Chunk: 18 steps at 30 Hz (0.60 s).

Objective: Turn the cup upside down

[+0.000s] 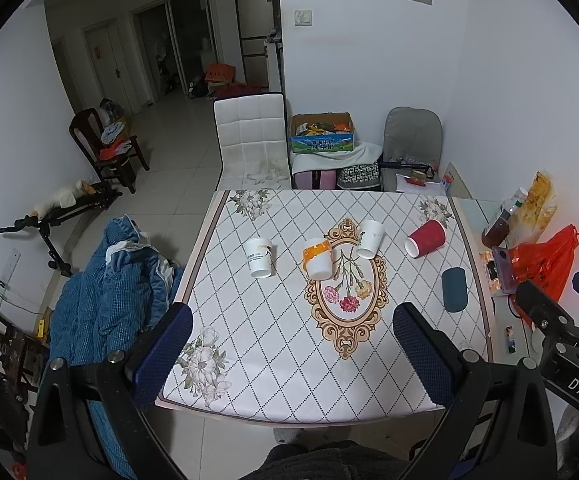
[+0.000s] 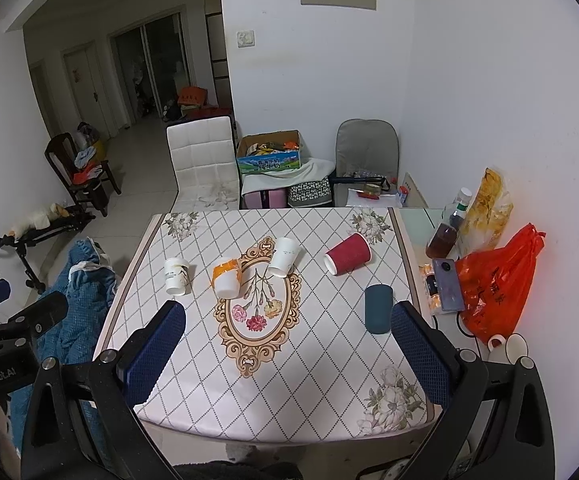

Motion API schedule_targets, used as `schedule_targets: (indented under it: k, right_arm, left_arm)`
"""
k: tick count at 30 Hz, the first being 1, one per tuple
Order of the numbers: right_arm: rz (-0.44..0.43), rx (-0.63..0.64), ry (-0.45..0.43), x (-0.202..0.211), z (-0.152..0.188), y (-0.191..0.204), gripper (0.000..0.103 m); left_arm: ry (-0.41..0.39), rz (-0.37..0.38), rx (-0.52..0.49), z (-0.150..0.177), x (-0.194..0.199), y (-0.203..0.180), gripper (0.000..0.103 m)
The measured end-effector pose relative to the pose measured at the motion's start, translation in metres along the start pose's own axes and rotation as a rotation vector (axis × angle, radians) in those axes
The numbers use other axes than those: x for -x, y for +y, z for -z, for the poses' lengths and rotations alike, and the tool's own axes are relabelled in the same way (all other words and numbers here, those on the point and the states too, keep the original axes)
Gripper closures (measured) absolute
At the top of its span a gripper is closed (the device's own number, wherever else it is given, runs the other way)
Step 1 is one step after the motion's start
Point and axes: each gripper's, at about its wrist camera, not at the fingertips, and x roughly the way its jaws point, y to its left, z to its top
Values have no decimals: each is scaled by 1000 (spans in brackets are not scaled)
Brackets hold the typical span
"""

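Several paper cups lie on their sides on the patterned table (image 1: pixel 249 352): a white cup (image 1: pixel 258 258) at the left, an orange-and-white cup (image 1: pixel 317 258), a white cup (image 1: pixel 370 239) and a red cup (image 1: pixel 425 238) at the right. In the right wrist view they are the white cup (image 2: pixel 176 276), the orange-and-white cup (image 2: pixel 227 277), the white cup (image 2: pixel 284 257) and the red cup (image 2: pixel 347 259). My left gripper (image 1: pixel 291 352) is open and empty over the table's near edge. My right gripper (image 2: pixel 287 354) is open and empty, also near the front edge.
A dark teal case (image 1: pixel 454 290) lies right of the cups. A red plastic bag (image 2: pixel 501 280), a phone (image 2: pixel 447 284), bottles (image 2: pixel 443 236) and a snack bag crowd the glass side table at right. Chairs and a carton (image 1: pixel 321 132) stand behind; a blue blanket (image 1: pixel 101 300) lies left.
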Motion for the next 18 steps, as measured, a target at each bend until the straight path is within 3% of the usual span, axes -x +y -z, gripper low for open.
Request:
schedule_targets:
  k: [18]
  right_arm:
    - [-4,-3,0,1,1,-2,0]
  left_arm:
    - [-7,6,2,-1,7,-4,0]
